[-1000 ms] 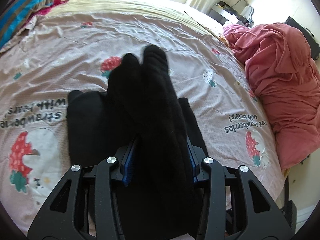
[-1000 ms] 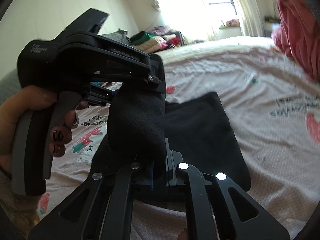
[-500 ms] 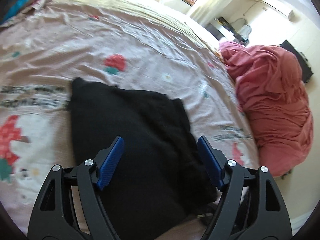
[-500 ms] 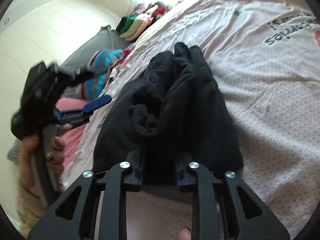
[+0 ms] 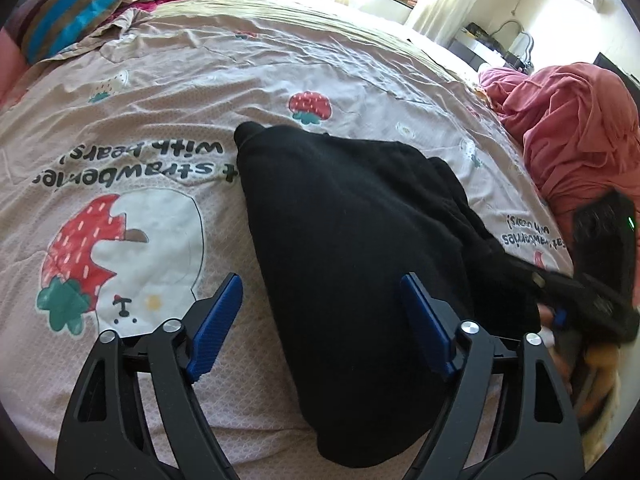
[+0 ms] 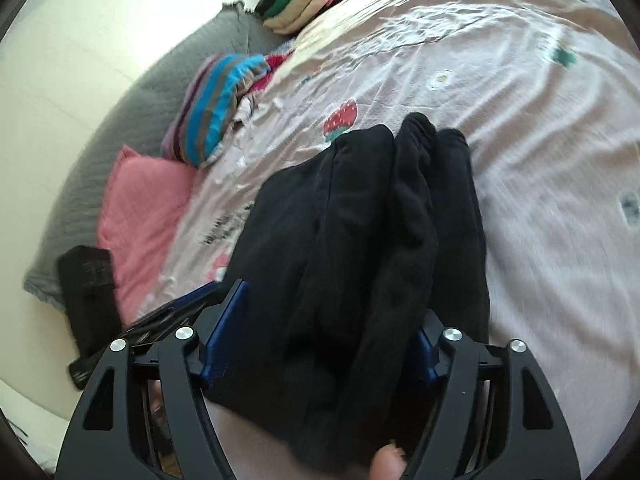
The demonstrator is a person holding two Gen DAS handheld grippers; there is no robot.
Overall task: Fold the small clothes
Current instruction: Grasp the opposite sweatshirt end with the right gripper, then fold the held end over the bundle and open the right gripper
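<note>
Now the left gripper [image 5: 320, 312] hangs spread wide over the black garment [image 5: 352, 248] on the bed [image 5: 168, 92], gripping nothing. To the right, the right gripper [image 6: 324, 328] also gapes around its bunched folds; press those flat before releasing further.

The left gripper [image 5: 320, 312] and right gripper [image 6: 324, 328] have let go — black garment [image 5: 352, 240] now lies flat.

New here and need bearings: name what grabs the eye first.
A black garment lies folded mid-bed on the strawberry-print sheet, between the open left gripper. A heaped red cloth sits at the bed's right edge, and a striped blanket near the grey headboard.
</note>
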